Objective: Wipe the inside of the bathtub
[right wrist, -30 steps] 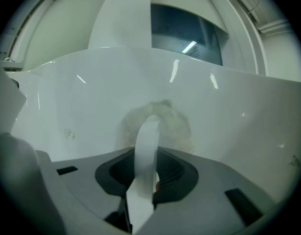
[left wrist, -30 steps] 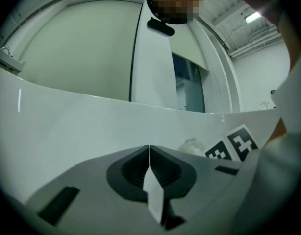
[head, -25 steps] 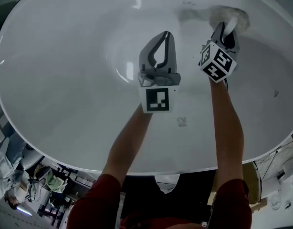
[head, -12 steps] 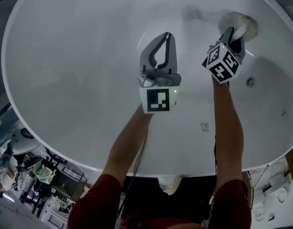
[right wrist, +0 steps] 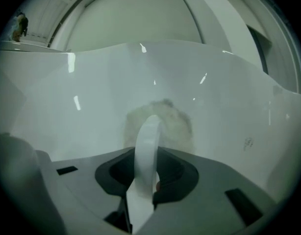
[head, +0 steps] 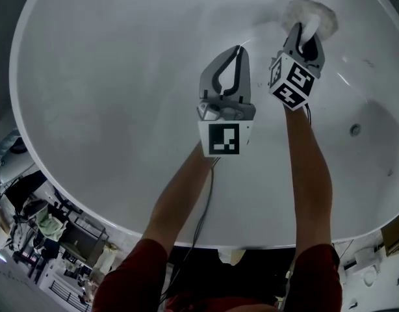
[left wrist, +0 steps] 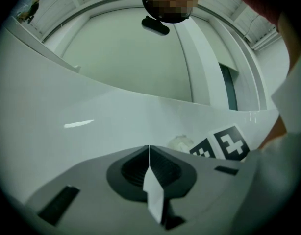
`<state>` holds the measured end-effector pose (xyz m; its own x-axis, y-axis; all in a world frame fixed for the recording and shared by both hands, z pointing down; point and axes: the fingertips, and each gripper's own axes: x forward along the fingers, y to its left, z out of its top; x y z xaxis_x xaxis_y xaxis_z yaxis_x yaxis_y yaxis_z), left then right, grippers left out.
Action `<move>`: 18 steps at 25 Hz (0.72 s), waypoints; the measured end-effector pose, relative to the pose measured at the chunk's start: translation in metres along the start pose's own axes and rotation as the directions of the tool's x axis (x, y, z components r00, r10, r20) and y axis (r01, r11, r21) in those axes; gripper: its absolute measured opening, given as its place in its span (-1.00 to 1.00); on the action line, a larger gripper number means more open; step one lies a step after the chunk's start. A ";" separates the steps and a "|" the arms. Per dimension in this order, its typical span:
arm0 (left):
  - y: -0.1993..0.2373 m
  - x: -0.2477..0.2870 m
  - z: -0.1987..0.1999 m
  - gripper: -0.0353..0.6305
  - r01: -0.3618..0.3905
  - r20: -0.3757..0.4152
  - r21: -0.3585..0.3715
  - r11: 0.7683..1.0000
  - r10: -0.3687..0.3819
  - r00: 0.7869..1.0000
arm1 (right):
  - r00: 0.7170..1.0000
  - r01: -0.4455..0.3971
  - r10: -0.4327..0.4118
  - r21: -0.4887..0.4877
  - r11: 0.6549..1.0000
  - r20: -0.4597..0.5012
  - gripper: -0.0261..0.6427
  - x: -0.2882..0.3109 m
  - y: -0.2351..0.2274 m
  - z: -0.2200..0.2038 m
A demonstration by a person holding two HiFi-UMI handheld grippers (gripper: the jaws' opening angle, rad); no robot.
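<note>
The white bathtub [head: 108, 83] fills the head view. My right gripper [head: 304, 30] is shut on the white handle [right wrist: 146, 146] of a fluffy pale sponge [head: 311, 10], which presses on the tub's far inner wall. In the right gripper view the sponge [right wrist: 179, 124] shows as a grey-white puff just past the gripper [right wrist: 148, 127]. My left gripper [head: 238, 51] hovers over the tub's middle, to the left of the right one, with its jaws shut together and nothing between them. In the left gripper view, past that gripper [left wrist: 149, 147], the sponge [left wrist: 180, 142] and the right gripper's marker cube [left wrist: 224, 145] show.
A round drain [head: 355, 130] sits in the tub floor at the right. The tub's near rim [head: 186, 239] runs along the bottom, with clutter on the floor at lower left [head: 50, 229]. A small mark [right wrist: 248, 142] shows on the wall right of the sponge.
The right gripper has pushed the sponge farther up the far wall, away from the drain. The head view has shifted, so the drain now sits lower right. The left gripper stays shut.
</note>
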<state>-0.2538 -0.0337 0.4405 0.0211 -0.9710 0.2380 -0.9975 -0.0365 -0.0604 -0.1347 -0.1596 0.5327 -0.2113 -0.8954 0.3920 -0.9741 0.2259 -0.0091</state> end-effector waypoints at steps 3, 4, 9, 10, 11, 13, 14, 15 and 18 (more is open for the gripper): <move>0.033 -0.008 -0.006 -0.85 -0.020 -0.014 -0.008 1.000 0.020 1.000 | 0.999 -0.049 0.049 -0.006 0.999 0.008 -0.63 0.007 0.052 0.007; 0.042 -0.010 -0.008 -0.85 -0.027 -0.017 -0.004 1.000 0.027 0.999 | 0.998 -0.062 0.063 -0.012 0.998 0.009 -0.63 0.009 0.066 0.009; 0.083 -0.018 -0.016 -0.85 -0.091 -0.017 -0.050 0.995 0.090 0.996 | 0.997 -0.081 0.081 -0.016 0.997 0.017 -0.63 0.012 0.107 0.015; 0.090 -0.021 -0.017 -0.85 -0.097 -0.018 -0.050 0.994 0.096 0.995 | 0.995 -0.093 0.094 -0.024 0.995 0.020 -0.64 0.010 0.115 0.017; 0.096 -0.024 -0.018 -0.85 -0.102 -0.020 -0.049 0.994 0.101 0.995 | 0.994 -0.109 0.109 -0.030 0.994 0.021 -0.63 0.007 0.124 0.019; 0.104 -0.028 -0.021 -0.85 -0.119 -0.021 -0.067 0.991 0.118 0.993 | 0.990 -0.138 0.139 -0.032 0.990 0.017 -0.63 0.003 0.138 0.018; 0.105 -0.029 -0.021 -0.85 -0.128 -0.019 -0.079 0.989 0.127 0.992 | 0.989 -0.146 0.147 -0.032 0.989 0.013 -0.64 0.003 0.139 0.017; 0.104 -0.029 -0.020 -0.85 -0.134 -0.016 -0.086 0.987 0.133 0.991 | 0.988 -0.151 0.152 -0.034 0.988 0.009 -0.64 0.003 0.138 0.016; 0.092 -0.029 -0.013 -0.85 -0.123 -0.007 -0.071 0.990 0.123 0.992 | 0.986 -0.169 0.169 -0.051 0.984 -0.011 -0.64 0.003 0.128 0.013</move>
<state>-0.3474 -0.0062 0.4405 -0.1021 -0.9666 0.2352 -0.9948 0.1001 -0.0203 -0.2616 -0.1387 0.5204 -0.3717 -0.8402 0.3949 -0.9190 0.3931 -0.0286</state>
